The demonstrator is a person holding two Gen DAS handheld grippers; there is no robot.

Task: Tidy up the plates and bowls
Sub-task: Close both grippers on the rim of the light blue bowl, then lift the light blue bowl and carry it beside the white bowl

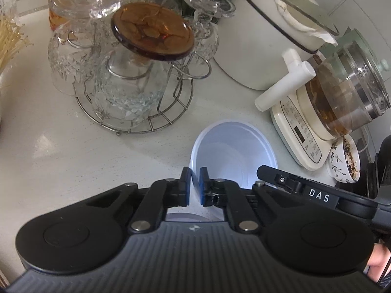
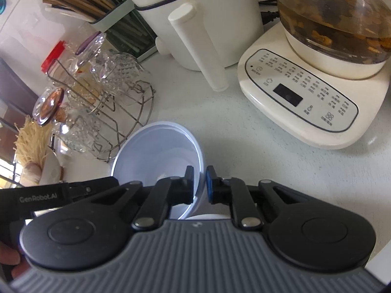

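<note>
A white bowl (image 1: 234,151) sits on the pale counter (image 1: 73,166), tipped a little toward the cameras. My left gripper (image 1: 194,173) is shut on its left rim, with one blue pad inside the wall and one outside. In the right wrist view the same bowl (image 2: 158,151) has my right gripper (image 2: 200,173) shut on its right rim in the same way. A second white rim (image 2: 207,217) shows just under the bowl, mostly hidden by the gripper body. The right gripper's black side (image 1: 317,197) reaches in from the right in the left wrist view.
A wire rack of upturned glass cups (image 1: 127,92) with an amber lid (image 1: 151,31) stands behind the bowl on the left. A white pot (image 1: 264,36), a glass kettle on a cream base (image 1: 342,92) and a small patterned bowl (image 1: 344,158) crowd the right. Chopsticks (image 2: 80,2) stand at the back.
</note>
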